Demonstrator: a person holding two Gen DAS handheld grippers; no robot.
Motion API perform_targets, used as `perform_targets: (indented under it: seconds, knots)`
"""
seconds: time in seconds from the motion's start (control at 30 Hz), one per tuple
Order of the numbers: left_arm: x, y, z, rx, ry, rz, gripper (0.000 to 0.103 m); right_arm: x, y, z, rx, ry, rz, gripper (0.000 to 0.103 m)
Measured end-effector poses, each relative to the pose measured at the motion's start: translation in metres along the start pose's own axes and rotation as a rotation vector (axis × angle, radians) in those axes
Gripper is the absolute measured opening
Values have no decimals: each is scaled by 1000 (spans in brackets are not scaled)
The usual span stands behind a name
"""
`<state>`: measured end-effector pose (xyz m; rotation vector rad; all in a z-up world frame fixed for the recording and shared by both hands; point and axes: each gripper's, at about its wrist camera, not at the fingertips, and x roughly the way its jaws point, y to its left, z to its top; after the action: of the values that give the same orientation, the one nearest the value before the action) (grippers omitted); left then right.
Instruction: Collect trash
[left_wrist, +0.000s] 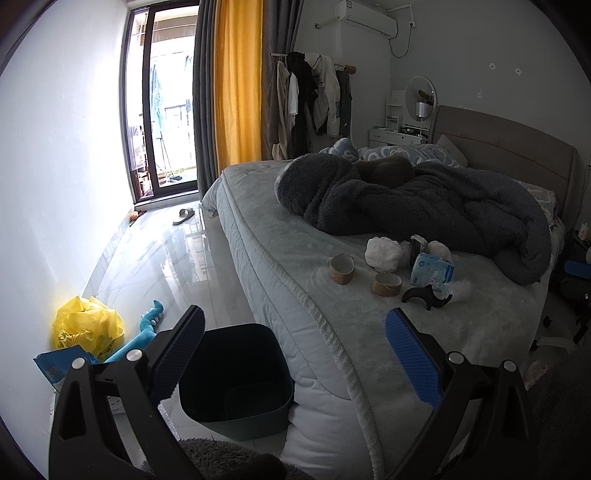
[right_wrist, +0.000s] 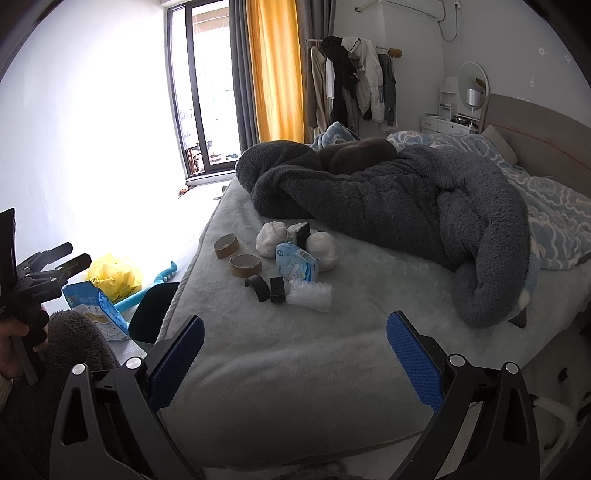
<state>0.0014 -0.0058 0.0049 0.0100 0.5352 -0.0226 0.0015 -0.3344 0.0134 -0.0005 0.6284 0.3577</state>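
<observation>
Trash lies in a small group on the bed (right_wrist: 332, 354), toward its left edge: two tape cores (right_wrist: 245, 265), white paper wads (right_wrist: 325, 251), a tissue pack (right_wrist: 297, 266). The right gripper (right_wrist: 295, 360) hovers nearer, straight before the group, jaws wide apart and empty. The left gripper (left_wrist: 295, 354), also wide and empty, hangs over the bin (left_wrist: 236, 380) beside that edge. The cores lie flat, hollow side up.

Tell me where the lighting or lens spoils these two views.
Left wrist view: daylight through the balcony door glares off the glossy floor, fisheye bends the mattress edge. Right wrist view: the left wall is blown out white, washing the yellow plastic bag; corners vignette black.
</observation>
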Motion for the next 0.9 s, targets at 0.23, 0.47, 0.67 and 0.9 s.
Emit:
perform_targets:
  seconds: [0.23, 0.47, 0.67, 0.9]
  knots:
    - [12, -3, 1, -8, 28, -55, 99, 12, -1, 4, 38, 20, 22, 98]
    - [34, -8, 4, 52, 56, -111, 99, 56, -14, 7, 106, 94, -12, 86]
    - [62, -10, 5, 80, 62, -158, 98, 91, -17, 9, 105, 134, -21, 86]
    - [88, -25, 5, 170, 72, -234, 97, 132, -21, 18, 136, 158, -15, 78]
